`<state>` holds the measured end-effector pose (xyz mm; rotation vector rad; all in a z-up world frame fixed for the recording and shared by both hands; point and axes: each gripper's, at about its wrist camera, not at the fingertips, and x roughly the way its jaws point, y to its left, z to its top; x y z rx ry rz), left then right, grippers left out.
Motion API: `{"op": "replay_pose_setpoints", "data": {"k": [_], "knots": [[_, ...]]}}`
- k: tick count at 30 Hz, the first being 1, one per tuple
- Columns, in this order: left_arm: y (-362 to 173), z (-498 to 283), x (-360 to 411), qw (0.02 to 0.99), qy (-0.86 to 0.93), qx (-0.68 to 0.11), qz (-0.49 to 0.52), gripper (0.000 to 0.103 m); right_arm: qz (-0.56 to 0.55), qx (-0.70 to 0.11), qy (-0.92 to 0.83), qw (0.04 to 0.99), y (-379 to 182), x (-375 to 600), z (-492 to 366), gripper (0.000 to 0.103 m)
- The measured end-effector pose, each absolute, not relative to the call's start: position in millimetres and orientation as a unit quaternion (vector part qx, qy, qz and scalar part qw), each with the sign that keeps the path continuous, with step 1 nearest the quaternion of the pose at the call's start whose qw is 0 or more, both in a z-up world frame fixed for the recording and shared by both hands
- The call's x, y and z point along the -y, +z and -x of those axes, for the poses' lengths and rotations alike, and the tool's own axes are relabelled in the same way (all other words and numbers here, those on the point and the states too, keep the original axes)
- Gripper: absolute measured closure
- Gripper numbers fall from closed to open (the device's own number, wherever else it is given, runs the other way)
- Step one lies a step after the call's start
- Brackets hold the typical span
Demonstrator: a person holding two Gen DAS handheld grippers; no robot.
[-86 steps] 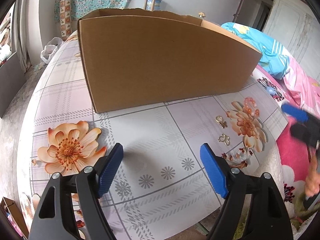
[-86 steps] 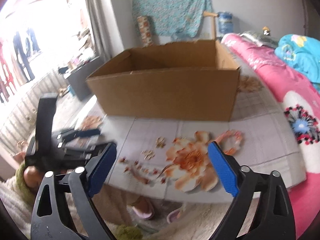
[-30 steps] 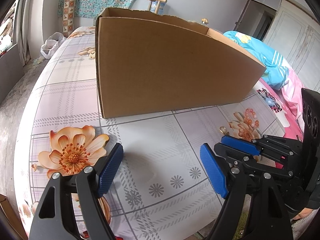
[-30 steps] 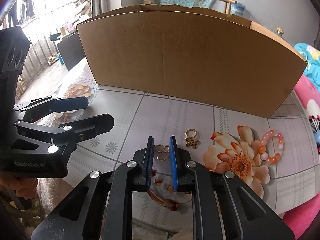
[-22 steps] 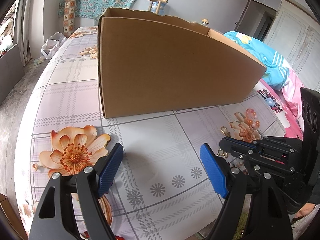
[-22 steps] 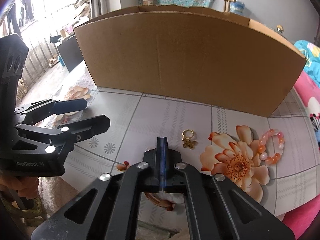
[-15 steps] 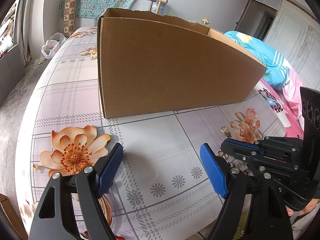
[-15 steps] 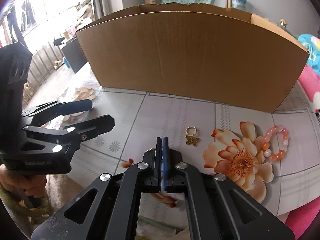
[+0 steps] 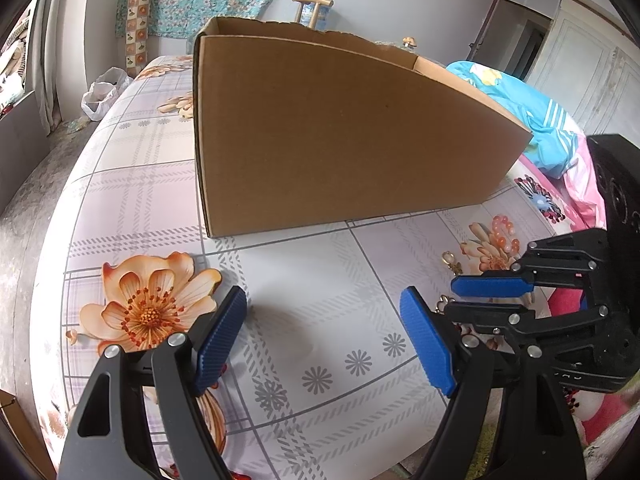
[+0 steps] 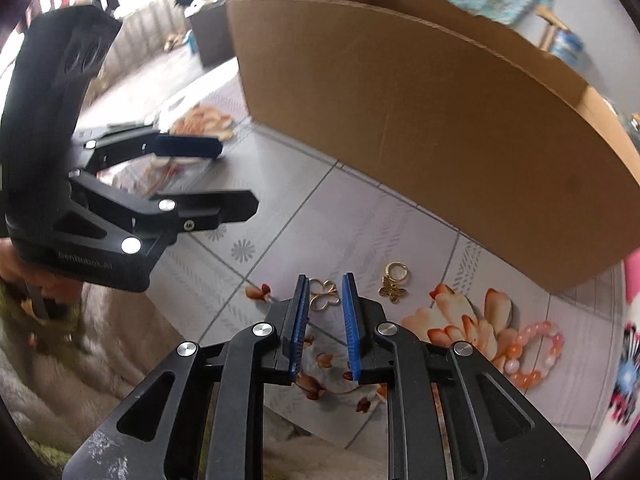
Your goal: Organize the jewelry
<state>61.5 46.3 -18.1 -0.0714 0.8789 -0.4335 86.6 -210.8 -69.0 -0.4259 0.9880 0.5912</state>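
In the right wrist view, a gold butterfly earring [image 10: 321, 301] lies on the flowered tablecloth between the tips of my right gripper [image 10: 325, 282]. Its jaws stand a narrow gap apart and are opening; the pads do not press the earring. A second gold earring [image 10: 394, 282] with a ring lies just right of it, and a pink and orange bead bracelet [image 10: 536, 346] lies farther right. The cardboard box [image 10: 440, 120] stands behind them. In the left wrist view, my left gripper [image 9: 324, 332] hovers open over bare cloth, with nothing between its fingers. The right gripper [image 9: 480, 298] shows at its right.
The tall cardboard box [image 9: 340, 136] fills the middle of the table [image 9: 132, 184]. The table's front edge runs close below both grippers. A pink and blue quilt [image 9: 540, 136] lies to the right. My left gripper [image 10: 188, 176] reaches in from the left of the right wrist view.
The right gripper's jaws went fully shut and have parted again, with the butterfly earring lying between the tips. The right gripper has rolled. The left gripper has kept still.
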Motion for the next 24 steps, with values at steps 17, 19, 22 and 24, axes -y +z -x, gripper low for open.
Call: {"op": "replay_pose_setpoints", "data": {"k": [17, 19, 22, 24], "knots": [[-17, -62, -49, 0.882, -0.213, -0.418, 0.043, 0.026, 0.276, -0.514, 0.302, 0.754, -72, 170, -111, 0.095], [-17, -61, -49, 0.882, -0.213, -0.417, 0.043, 0.026, 0.273, -0.516, 0.302, 0.754, -71, 169, -111, 0.103], [-17, -61, -50, 0.882, -0.214, -0.417, 0.043, 0.026, 0.264, -0.52, 0.301, 0.754, -70, 177, -112, 0.103], [-17, -61, -50, 0.883, -0.214, -0.416, 0.043, 0.026, 0.261, -0.522, 0.3, 0.755, -73, 180, -115, 0.103]]}}
